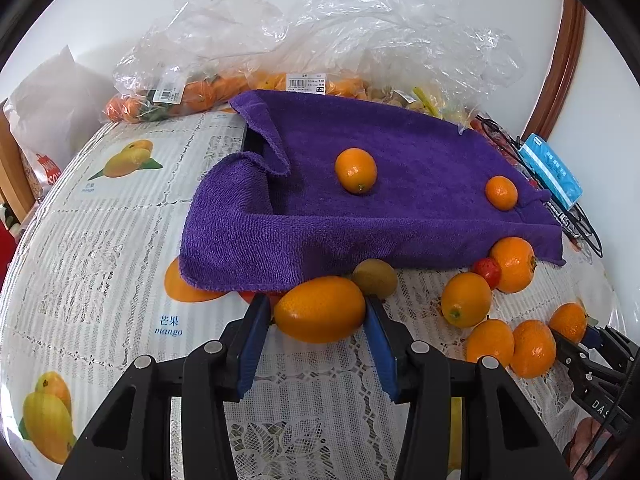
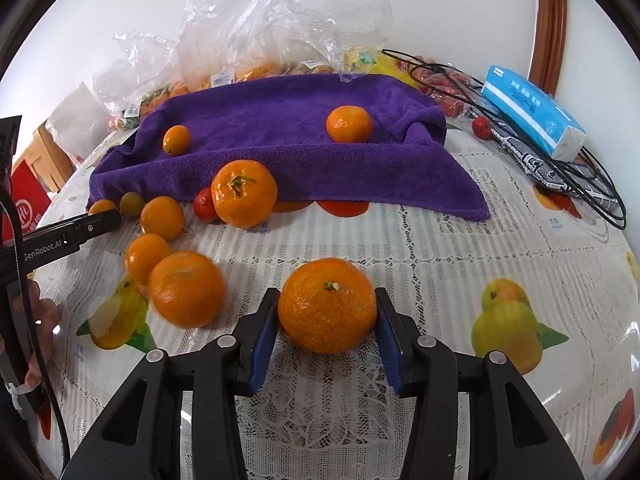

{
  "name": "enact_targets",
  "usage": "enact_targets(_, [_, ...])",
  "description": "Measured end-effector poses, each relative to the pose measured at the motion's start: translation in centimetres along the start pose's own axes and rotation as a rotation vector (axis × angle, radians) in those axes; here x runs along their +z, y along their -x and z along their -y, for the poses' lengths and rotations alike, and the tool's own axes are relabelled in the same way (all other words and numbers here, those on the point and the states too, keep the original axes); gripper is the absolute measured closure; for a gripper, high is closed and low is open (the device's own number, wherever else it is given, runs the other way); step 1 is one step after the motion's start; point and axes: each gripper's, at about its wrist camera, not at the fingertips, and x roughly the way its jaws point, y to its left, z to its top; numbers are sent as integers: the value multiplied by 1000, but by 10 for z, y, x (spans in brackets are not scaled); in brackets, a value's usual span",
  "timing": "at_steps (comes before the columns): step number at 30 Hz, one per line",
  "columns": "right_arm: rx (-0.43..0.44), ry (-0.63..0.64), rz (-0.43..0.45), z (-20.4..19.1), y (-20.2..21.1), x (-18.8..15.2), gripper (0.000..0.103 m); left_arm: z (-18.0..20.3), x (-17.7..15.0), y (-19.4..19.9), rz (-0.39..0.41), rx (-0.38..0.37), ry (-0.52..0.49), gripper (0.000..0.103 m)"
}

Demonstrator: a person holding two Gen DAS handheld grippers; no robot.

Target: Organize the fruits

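Fruits lie scattered on the lace-covered table [image 2: 440,280], and two of them sit right between blue pads. Nearest me, the left gripper [image 1: 320,316] pinches an oval kumquat [image 1: 320,309] by its two ends, both pads pressed on its skin; held endwise like that, the smooth fruit may well squirt out forward once lifted. The right gripper [image 2: 326,320] brackets a mandarin [image 2: 327,310] that rests on the cloth, pads at its flanks, though I cannot tell whether they truly press (a sliver of gap seems to show on the left side), so a lift now could leave it behind or send it rolling. Just beyond, loose oranges [image 2: 186,288] crowd together beside a small red fruit [image 1: 488,272] and a greenish-brown fruit [image 1: 375,278], and any careless sweep of either tool could knock them toward the table's edge. Farther back, the purple towel [image 1: 400,208] slopes forward with two small oranges [image 1: 356,171] on it; a tug on its hem might tip them down. Behind lie plastic bags [image 1: 340,40] of more fruit.
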Motion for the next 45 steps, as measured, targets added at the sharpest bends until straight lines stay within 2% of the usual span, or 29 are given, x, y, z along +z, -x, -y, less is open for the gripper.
enact_targets(15, [1, 6, -1, -1, 0, 0, 51, 9, -1, -1, -9, 48, -32, 58])
enact_targets(20, [43, -28, 9, 5, 2, 0, 52, 2, -2, 2, 5, 0, 2, 61])
enact_targets(26, [59, -50, 16, 9, 3, 0, 59, 2, -2, 5, 20, -8, 9, 67])
enact_targets(32, [67, -55, 21, 10, 4, 0, 60, 4, -3, 9, 37, -16, -3, 72])
enact_targets(38, [89, -71, 51, 14, 10, -1, 60, 2, -2, 16, 61, -69, 11, 82])
enact_targets(41, [88, -78, 47, 15, 10, -1, 60, 6, -2, 15, 64, -53, -1, 80])
enact_targets(42, [87, -72, 41, 14, 9, -1, 60, 8, -2, 13, 59, -52, -8, 78])
enact_targets(43, [84, -64, 40, 12, 9, -1, 60, 11, -1, 9, 40, -42, -18, 70])
enact_targets(45, [80, -42, 40, 8, 8, -1, 60, 13, 0, 2, 10, -28, -26, 66])
